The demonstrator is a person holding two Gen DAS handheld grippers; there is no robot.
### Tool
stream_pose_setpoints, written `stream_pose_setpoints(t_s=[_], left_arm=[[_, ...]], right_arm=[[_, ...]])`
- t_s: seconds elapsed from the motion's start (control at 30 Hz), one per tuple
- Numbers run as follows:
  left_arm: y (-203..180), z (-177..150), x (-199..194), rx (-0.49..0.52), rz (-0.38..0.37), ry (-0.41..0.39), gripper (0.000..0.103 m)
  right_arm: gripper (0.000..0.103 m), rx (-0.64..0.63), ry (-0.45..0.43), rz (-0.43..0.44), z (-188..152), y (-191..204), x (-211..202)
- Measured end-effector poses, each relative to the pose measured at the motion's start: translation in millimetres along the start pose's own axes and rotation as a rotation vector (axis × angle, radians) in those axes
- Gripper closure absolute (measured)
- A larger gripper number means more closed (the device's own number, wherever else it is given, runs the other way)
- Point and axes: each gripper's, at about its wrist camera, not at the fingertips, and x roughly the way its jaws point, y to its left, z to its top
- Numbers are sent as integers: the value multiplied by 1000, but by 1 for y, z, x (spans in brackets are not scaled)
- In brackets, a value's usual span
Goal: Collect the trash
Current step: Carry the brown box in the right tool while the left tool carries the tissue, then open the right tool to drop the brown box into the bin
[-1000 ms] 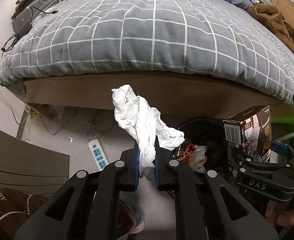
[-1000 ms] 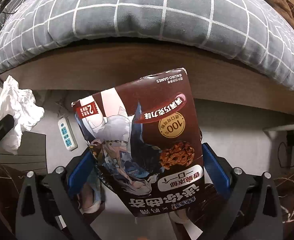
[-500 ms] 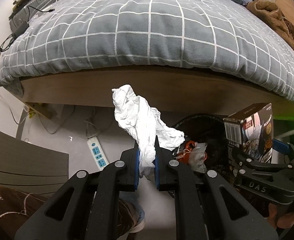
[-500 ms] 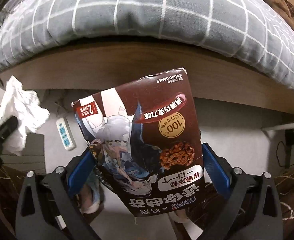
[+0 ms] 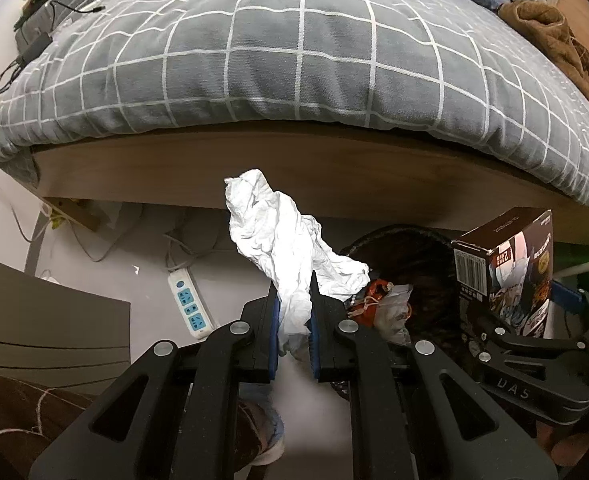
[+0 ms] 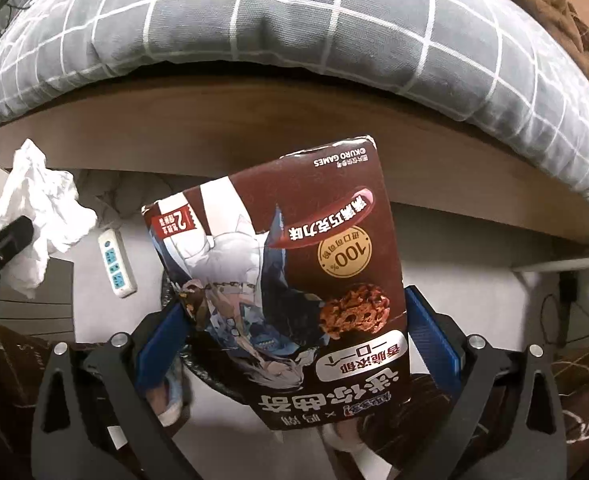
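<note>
My left gripper (image 5: 293,300) is shut on a crumpled white tissue (image 5: 282,240) and holds it above the floor, just left of a black trash bin (image 5: 410,248) that holds wrappers (image 5: 386,304). My right gripper (image 6: 294,320) is shut on a brown snack box (image 6: 294,280), upside down, above the bin (image 6: 214,376). The box also shows at the right of the left wrist view (image 5: 506,272), and the tissue at the left of the right wrist view (image 6: 38,216).
A bed with a grey checked duvet (image 5: 294,60) and a wooden side board (image 5: 294,168) stands close ahead. A white power strip (image 5: 190,304) and cables lie on the floor. A dark cabinet corner (image 5: 46,328) is at left. Brown clothing (image 5: 546,32) lies on the bed.
Both grippers have moved a little closer to the bed; the bed looms larger. Both grips are unchanged.
</note>
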Motion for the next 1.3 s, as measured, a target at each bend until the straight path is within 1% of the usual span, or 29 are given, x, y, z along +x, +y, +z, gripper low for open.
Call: stream_pose_setpoints(t_s=[0.13, 0.23, 0.63, 0.77, 0.83, 0.87, 0.93, 0.97, 1.03, 1.07, 1.1, 1.13, 1.17, 1.2, 1.23, 1.27, 1.3], left_arm=[[0, 2, -1, 2, -4, 2, 92], [-3, 3, -3, 8, -6, -2, 92], [-6, 2, -1, 30, -4, 2, 92], [-7, 2, -1, 29, -5, 0, 92], [-6, 2, -2, 29, -6, -1, 92], [-5, 2, -2, 29, -6, -1, 92], [-5, 2, -1, 31, -6, 3, 92], [-5, 2, -1, 30, -7, 3, 92], [-5, 2, 2, 34, 2, 6, 92], [-5, 1, 3, 35, 3, 9, 92], [-5, 1, 4, 34, 2, 10, 92], [-5, 1, 4, 34, 4, 10, 92], [-5, 1, 3, 33, 5, 8, 92], [-5, 1, 3, 30, 4, 6, 92], [-5, 1, 3, 29, 2, 6, 92], [-5, 1, 3, 28, 4, 4, 92], [-5, 1, 3, 27, 4, 4, 92]], right_arm=[[6, 39, -17, 29, 2, -10, -3], [9, 72, -36, 55, 2, -24, -9], [10, 78, -28, 86, 0, -30, -8], [8, 75, -12, 77, 2, -33, -8], [6, 57, -41, 73, 2, -30, -7], [6, 45, -11, 51, 2, -28, -2], [6, 69, 45, 68, -1, -30, 10], [6, 59, 39, 64, -1, -29, 9], [6, 32, -1, 44, 1, -25, 1], [7, 31, -26, 57, 1, -24, 0], [7, 23, 12, 40, 2, -23, 5], [6, 54, 10, 65, 1, -26, 4], [8, 23, -4, 53, 1, -22, 5], [8, 12, 29, 27, 2, -20, 6], [8, 28, -26, 80, 2, -21, -1], [8, -6, -17, 22, 2, -16, 2], [8, 12, 13, 29, 1, -18, 4]])
